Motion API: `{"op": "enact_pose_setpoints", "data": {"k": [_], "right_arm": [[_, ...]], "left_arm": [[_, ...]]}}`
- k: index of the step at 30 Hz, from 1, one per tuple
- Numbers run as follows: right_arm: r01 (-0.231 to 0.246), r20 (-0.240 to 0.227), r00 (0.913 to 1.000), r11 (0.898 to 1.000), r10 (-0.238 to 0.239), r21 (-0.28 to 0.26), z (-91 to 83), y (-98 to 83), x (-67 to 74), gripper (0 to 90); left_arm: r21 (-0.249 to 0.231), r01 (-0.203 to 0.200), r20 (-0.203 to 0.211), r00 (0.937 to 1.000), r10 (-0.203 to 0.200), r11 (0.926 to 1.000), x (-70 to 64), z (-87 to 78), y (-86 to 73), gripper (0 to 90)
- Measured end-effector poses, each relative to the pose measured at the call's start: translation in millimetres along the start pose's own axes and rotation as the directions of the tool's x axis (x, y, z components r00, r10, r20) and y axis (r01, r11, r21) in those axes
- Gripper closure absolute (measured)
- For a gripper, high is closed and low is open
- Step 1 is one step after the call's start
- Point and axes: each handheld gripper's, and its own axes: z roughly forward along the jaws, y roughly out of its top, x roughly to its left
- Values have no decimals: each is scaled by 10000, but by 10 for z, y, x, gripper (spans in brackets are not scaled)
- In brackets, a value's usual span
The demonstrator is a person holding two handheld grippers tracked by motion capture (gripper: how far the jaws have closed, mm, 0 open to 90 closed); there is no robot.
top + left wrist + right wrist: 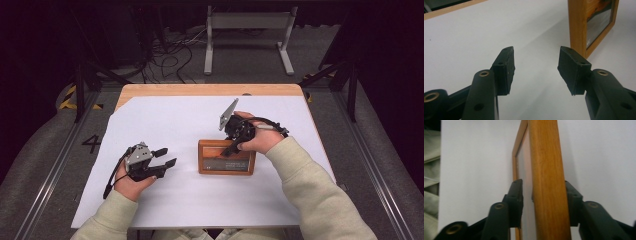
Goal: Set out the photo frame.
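A wooden picture frame (225, 159) stands on its long edge on the white sheet, near the middle of the table. My right gripper (233, 148) comes down over its top edge from behind. In the right gripper view the frame's rail (546, 170) runs between the jaws. The left pad (517, 197) stands a little off the wood, so my right gripper (544, 195) is open around it. My left gripper (166, 157) lies low on the sheet to the frame's left, open and empty. The left gripper view shows its jaws (536, 65) apart and the frame (576, 25) ahead at the right.
The white sheet (200, 205) covers most of the wooden table (200, 90). Beyond the far edge, on the floor, stand a grey metal stand (247, 22) and loose cables (170, 60). Metal rails (55, 165) run along both sides of the table.
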Motion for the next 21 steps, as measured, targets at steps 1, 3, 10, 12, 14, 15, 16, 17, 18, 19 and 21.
{"op": "enact_pose_setpoints", "data": {"k": [1,3,10,12,14,15,16,17,18,19,21], "right_arm": [[-101,164,9998,9999,100,54,7,-6,-3,515],[-92,269,9996,10000,92,16,6,-7,-6,484],[-166,1241,9920,9979,243,-630,-32,-55,-31,327],[-126,1411,9897,9962,247,-860,-62,-69,-20,292],[-30,1544,9878,9928,216,-1194,-105,-91,2,285],[-87,1591,9868,9908,303,-1349,-132,-110,18,285],[-79,1644,9859,9898,315,-1422,-149,-123,26,284],[-93,1687,9850,9883,353,-1523,-170,-142,38,277],[-103,1782,9832,9867,396,-1624,-192,-162,50,258],[-144,1900,9806,9845,481,-1750,-223,-190,68,247],[-155,1963,9792,9827,523,-1848,-253,-215,81,241]], "left_arm": [[34,-7,4,10000,7,10000,2,-1,1,475],[45,-4,2,10000,4,10000,3,0,0,474],[32,44,-7,10000,-44,10000,-1,-2,0,466],[99,21,21,10000,-21,9999,4,6,-2,454],[323,77,44,10000,-79,9994,13,29,-13,403],[356,85,63,9999,-87,9993,19,35,-16,383],[427,205,150,9997,-212,9989,21,35,-16,373],[415,242,163,9996,-249,9988,22,33,-15,363],[363,221,182,9996,-228,9991,22,28,-14,358],[363,221,182,9996,-228,9991,22,28,-14,350],[336,257,217,9994,-264,9991,17,14,-13,341]]}}
